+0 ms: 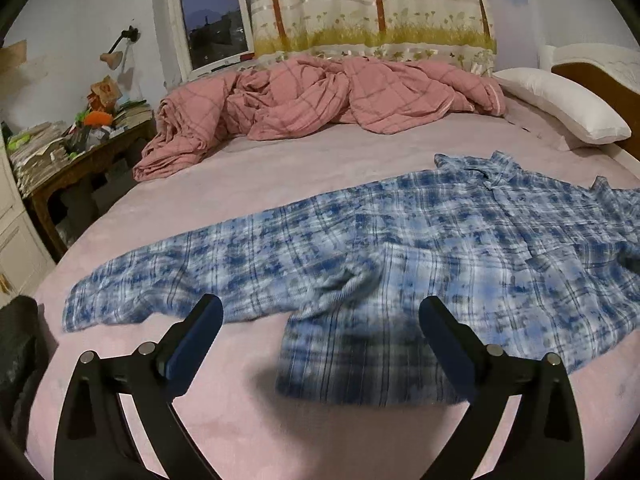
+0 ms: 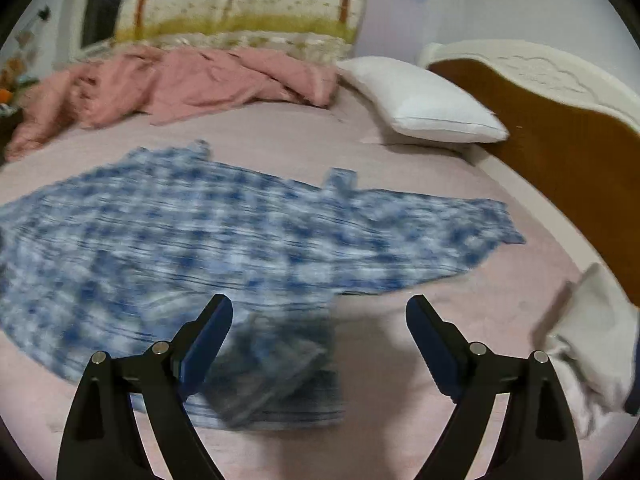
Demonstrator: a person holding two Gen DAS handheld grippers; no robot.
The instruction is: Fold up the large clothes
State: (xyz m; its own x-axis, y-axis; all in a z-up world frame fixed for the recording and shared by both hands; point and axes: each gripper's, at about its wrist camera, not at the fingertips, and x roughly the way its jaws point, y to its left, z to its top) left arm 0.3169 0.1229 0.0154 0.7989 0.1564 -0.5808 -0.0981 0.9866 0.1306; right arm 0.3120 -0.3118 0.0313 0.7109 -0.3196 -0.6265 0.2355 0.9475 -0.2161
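Both the left gripper point(image 1: 320, 312) and right gripper point(image 2: 319, 312) hung with fingers spread above the blue plaid shirt point(image 1: 400, 240) lying mid-frame on the bed point(image 1: 280, 160).

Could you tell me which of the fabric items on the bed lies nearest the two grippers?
The blue plaid shirt, spread flat just ahead of the open left gripper and right gripper; the pink quilt and white pillow lie far behind it.

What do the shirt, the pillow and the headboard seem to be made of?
Shirt: thin woven cloth, likely cotton; it lies limp and wrinkled, matte.
Pillow: soft stuffed fabric, white, puffy shape.
Headboard: probably wood, smooth brown panel with a white carved rim.
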